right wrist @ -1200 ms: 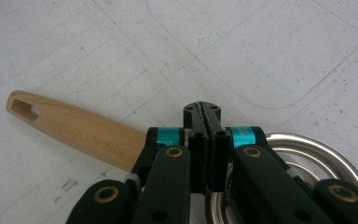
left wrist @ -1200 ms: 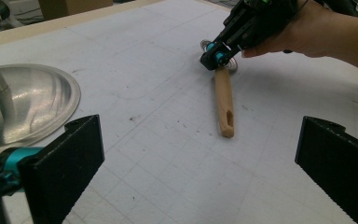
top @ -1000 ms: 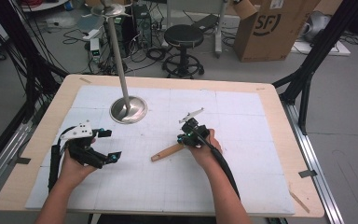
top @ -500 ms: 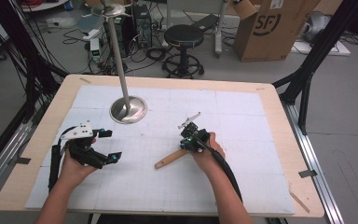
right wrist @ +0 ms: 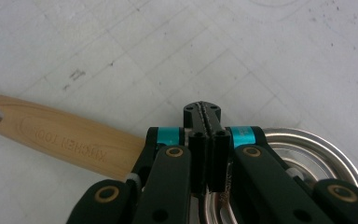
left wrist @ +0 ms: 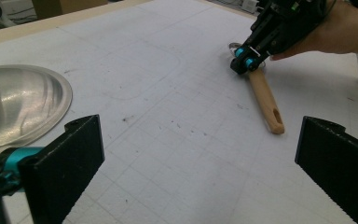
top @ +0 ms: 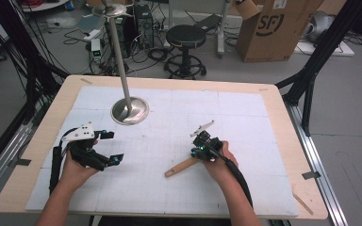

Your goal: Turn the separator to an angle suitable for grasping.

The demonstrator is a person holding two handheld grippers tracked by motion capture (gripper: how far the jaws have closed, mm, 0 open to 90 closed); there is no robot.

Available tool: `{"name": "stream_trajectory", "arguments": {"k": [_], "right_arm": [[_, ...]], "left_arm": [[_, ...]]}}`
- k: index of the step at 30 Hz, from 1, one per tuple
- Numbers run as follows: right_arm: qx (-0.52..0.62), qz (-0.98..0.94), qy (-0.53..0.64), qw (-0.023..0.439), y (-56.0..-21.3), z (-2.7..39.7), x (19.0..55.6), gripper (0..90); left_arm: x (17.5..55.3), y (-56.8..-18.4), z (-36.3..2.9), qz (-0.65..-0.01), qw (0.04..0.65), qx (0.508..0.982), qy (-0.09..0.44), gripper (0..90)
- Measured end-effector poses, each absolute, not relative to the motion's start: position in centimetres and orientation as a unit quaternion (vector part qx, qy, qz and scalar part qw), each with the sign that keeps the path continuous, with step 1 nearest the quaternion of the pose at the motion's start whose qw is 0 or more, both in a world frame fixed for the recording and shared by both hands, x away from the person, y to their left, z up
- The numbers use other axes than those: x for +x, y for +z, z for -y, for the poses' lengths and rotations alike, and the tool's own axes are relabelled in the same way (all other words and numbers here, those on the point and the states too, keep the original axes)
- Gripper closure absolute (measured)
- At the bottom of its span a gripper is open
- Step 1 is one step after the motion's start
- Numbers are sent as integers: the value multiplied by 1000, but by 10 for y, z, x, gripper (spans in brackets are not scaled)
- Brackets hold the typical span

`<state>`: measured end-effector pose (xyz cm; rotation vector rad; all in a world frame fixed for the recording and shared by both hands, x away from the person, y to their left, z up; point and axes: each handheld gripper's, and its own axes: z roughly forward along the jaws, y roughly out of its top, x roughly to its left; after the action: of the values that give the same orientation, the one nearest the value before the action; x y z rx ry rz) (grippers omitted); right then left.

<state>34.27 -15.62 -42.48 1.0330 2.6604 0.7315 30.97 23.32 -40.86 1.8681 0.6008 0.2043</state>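
Table: pale wooden tabletop point(top: 283, 117) under a white gridded mat point(top: 169, 136).
Floor: grey point(top: 349, 99), with tangled black cables point(top: 75, 44) at far left.
Far middle: round black stool point(top: 185, 36).
Far right: brown cardboard box point(top: 275, 28).
Frame: black metal struts point(top: 318, 59) at right and left.

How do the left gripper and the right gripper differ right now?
The left gripper has its fingers spread wide with nothing between them; the right gripper is shut on a wooden-handled kitchen tool. The left sits near the metal stand base; the right is farther away. Both are black with teal accents.
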Motion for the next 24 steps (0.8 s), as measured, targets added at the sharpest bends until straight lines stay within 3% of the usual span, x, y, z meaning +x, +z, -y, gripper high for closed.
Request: {"name": "stream_trajectory", "arguments": {"k": [17, 24], "right_arm": [[346, -886, 292, 100, -414, 175, 321, 896], [304, -888, 339, 64, -404, 165, 298, 896]], "left_arm": [[310, -409, -232, -253, 550, 792, 85, 18], [309, -409, -231, -251, 552, 791, 85, 18]]}}
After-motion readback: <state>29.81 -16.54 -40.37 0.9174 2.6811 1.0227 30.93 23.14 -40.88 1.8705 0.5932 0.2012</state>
